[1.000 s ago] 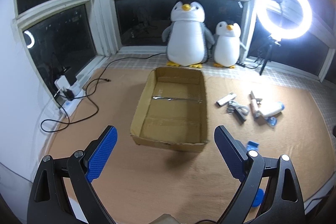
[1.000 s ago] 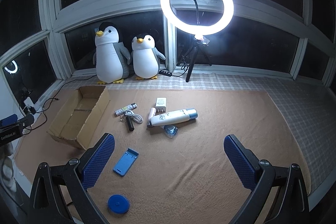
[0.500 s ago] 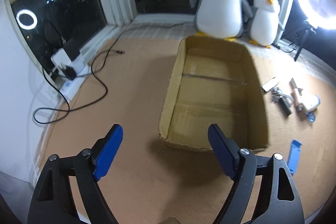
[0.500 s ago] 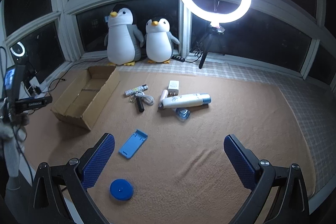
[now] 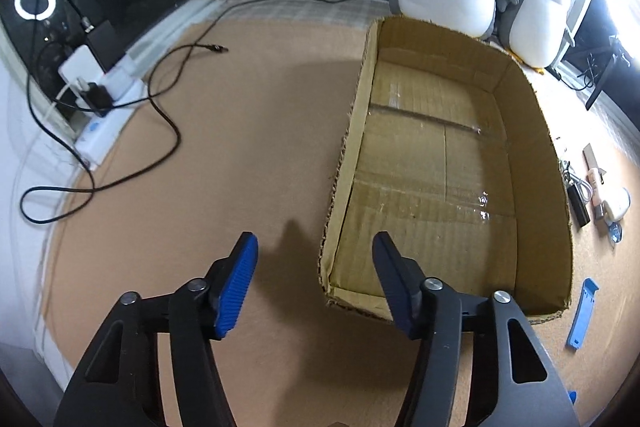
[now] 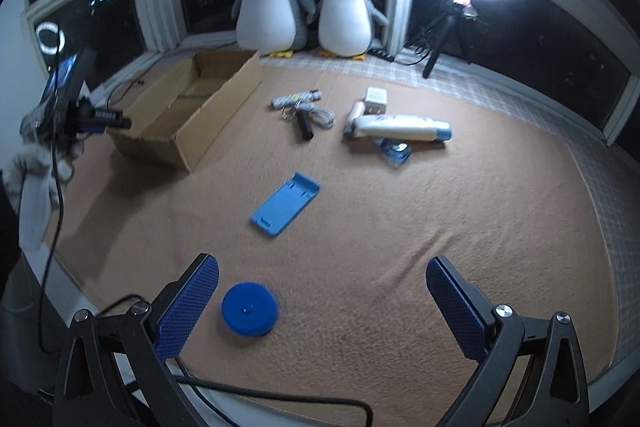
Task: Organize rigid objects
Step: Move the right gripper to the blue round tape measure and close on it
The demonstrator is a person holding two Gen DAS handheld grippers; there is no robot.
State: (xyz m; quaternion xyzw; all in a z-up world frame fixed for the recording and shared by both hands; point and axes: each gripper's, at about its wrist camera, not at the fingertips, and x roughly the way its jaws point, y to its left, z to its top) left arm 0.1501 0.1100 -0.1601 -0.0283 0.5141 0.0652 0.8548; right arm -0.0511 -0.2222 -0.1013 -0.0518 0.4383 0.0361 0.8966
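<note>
We have sorted nothing yet: the cardboard box (image 5: 440, 167) sits empty, left tongs (image 5: 312, 283) closing on nothing, right tongs (image 6: 320, 303) wide, empty, blue disc (image 6: 249, 314) at seven o'clock.

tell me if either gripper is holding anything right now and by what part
Nothing is held. The left gripper is closing, straddling the near corner of the cardboard box, pads not touching it. The right gripper is open above the mat.

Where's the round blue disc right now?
In the right wrist view, the round blue disc lies on the tan mat, low and left, just ahead of the right gripper, nearer than the blue stand.
</note>
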